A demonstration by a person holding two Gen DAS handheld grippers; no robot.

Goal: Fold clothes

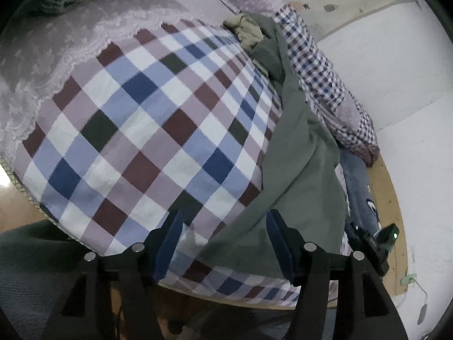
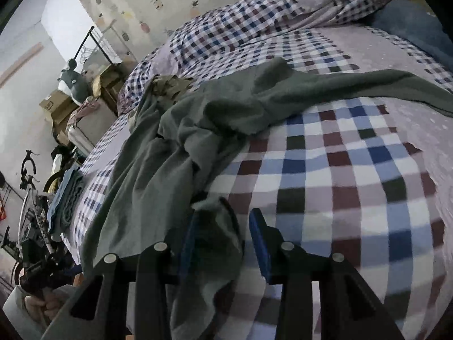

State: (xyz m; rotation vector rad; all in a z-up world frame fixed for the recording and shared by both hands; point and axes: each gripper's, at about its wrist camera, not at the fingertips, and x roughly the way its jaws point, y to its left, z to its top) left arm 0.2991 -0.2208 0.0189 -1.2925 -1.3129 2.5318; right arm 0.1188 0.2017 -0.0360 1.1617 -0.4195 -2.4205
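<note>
A green garment (image 2: 175,147) lies rumpled and unfolded across the checked bed cover (image 2: 354,184). The left gripper (image 1: 223,243) stands wide open over the garment's edge, holding nothing. The right gripper (image 2: 223,240) stands open with a bunch of the cloth between its blue pads, probably positioned to lift an edge.

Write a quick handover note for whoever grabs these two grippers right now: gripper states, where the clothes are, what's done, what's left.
Left gripper: open, empty, over the near edge of the green garment.
Right gripper: jaws apart with a bunch of the green garment between them; not visibly clamped.
The garment lies crumpled and unfolded across the checked bedspread. A khaki garment sits bunched at its far end.
Done: no fold visible.
Left: spread the green garment flat, fold it, probably the khaki one next.
</note>
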